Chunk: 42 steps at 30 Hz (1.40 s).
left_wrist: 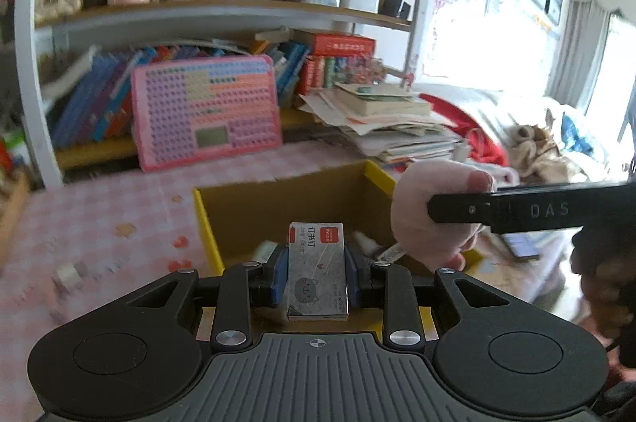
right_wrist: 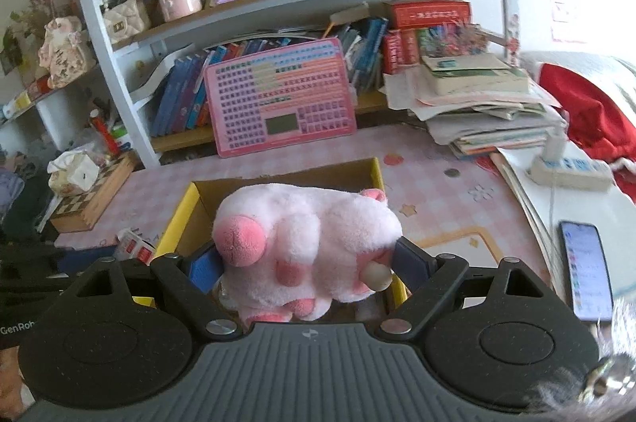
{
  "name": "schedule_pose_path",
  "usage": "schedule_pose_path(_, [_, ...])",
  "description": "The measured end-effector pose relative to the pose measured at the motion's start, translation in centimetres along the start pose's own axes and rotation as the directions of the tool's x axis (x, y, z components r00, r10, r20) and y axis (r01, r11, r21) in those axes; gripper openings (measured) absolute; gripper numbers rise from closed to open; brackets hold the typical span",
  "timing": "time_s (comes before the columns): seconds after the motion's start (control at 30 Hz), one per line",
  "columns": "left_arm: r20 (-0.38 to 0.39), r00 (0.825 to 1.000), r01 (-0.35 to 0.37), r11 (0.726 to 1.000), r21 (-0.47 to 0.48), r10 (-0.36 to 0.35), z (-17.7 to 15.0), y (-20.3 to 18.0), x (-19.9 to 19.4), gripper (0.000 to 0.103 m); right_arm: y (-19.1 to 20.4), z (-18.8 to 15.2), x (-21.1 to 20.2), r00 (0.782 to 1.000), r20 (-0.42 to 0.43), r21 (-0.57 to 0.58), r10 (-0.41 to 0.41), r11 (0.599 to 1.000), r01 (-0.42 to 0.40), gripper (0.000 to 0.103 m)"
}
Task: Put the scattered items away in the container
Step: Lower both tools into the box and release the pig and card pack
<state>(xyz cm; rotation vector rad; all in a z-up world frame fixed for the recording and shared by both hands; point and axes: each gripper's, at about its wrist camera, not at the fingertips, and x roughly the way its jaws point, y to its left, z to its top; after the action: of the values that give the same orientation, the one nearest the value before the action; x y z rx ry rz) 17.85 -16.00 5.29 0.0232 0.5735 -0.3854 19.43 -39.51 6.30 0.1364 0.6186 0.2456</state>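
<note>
On the left, the left claw (left_wrist: pixel 317 273) is gripping a small grey staple box (left_wrist: pixel 317 271) between its blue pads, its jaws standing narrow against the box's long sides. The box is hanging above the near edge of the yellow cardboard container (left_wrist: pixel 206 223), which is sitting on the pink checked counter (left_wrist: pixel 99 223). A few small items are lying on the container's floor, too blurred to name. A roll of tape (left_wrist: pixel 70 273) is lying on the counter, left of the container. Behind it, a pink keyboard toy (left_wrist: pixel 206 111) is leaning against the bookshelf.

To the right, the right claw (right_wrist: pixel 306 263) is holding a pink plush pig (right_wrist: pixel 306 243), its jaws standing wide around the soft body. The pig is hovering over the container (right_wrist: pixel 179 219), snout pointing left. Farther right, a phone (right_wrist: pixel 586 271) is lying face up near the counter's edge.
</note>
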Motion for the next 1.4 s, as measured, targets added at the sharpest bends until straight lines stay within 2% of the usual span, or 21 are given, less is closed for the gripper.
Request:
schedule_pose_path(0.23, [-0.060, 0.998, -0.029, 1.000, 0.001, 0.029, 0.3, 0.0, 2.6, 0.028, -0.3, 1.2, 4.4, 0.998, -0.052, -0.038, 0.034, 0.999, -0.036, 0.087])
schedule_pose_path(0.37, [-0.097, 0.994, -0.039, 0.999, 0.036, 0.043, 0.3, -0.4, 4.2, 0.028, 0.3, 1.8, 7.1, 0.995, -0.078, -0.070, 0.063, 0.995, -0.068, 0.087])
schedule_pose_path(0.5, [-0.145, 0.988, -0.042, 0.996, 0.083, 0.054, 0.1, -1.1, 5.9, 0.028, 1.1, 2.0, 9.6, 0.990, -0.112, -0.111, 0.082, 0.989, -0.095, 0.087])
schedule_pose_path(0.63, [-0.211, 0.977, -0.016, 0.994, 0.110, 0.039, -0.6, -1.7, 7.1, 0.029, 1.8, 1.8, 11.8, 0.983, -0.164, -0.152, 0.081, 0.983, -0.106, 0.087])
schedule_pose_path(0.97, [-0.262, 0.964, -0.023, 0.994, 0.102, 0.049, -1.1, -1.4, 7.8, 0.031, 1.9, 1.6, 14.4, 0.970, -0.225, -0.159, 0.089, 0.979, -0.126, 0.090])
schedule_pose_path(1.03, [-0.263, 0.963, -0.032, 0.994, 0.104, 0.059, -1.2, -1.4, 7.7, 0.037, 1.6, 1.7, 14.7, 0.969, -0.233, -0.150, 0.085, 0.981, -0.122, 0.092])
schedule_pose_path(1.13, [-0.256, 0.964, -0.044, 0.993, 0.108, 0.071, -1.2, -1.3, 7.6, 0.053, 1.2, 1.7, 15.1, 0.966, -0.251, -0.124, 0.067, 0.987, -0.100, 0.093])
schedule_pose_path(1.2, [-0.247, 0.966, -0.051, 0.992, 0.113, 0.078, -1.2, -1.3, 7.4, 0.065, 0.9, 1.8, 14.9, 0.972, -0.229, -0.099, 0.054, 0.992, -0.079, 0.093])
schedule_pose_path(1.3, [-0.232, 0.969, -0.061, 0.990, 0.124, 0.089, -1.2, -1.5, 7.0, 0.074, 0.7, 1.9, 14.1, 0.981, -0.190, -0.080, 0.047, 0.995, -0.063, 0.094])
schedule_pose_path(1.4, [-0.223, 0.970, -0.066, 0.989, 0.131, 0.095, -1.3, -1.7, 6.7, 0.077, 0.7, 2.0, 13.4, 0.985, -0.166, -0.077, 0.043, 0.995, -0.056, 0.095])
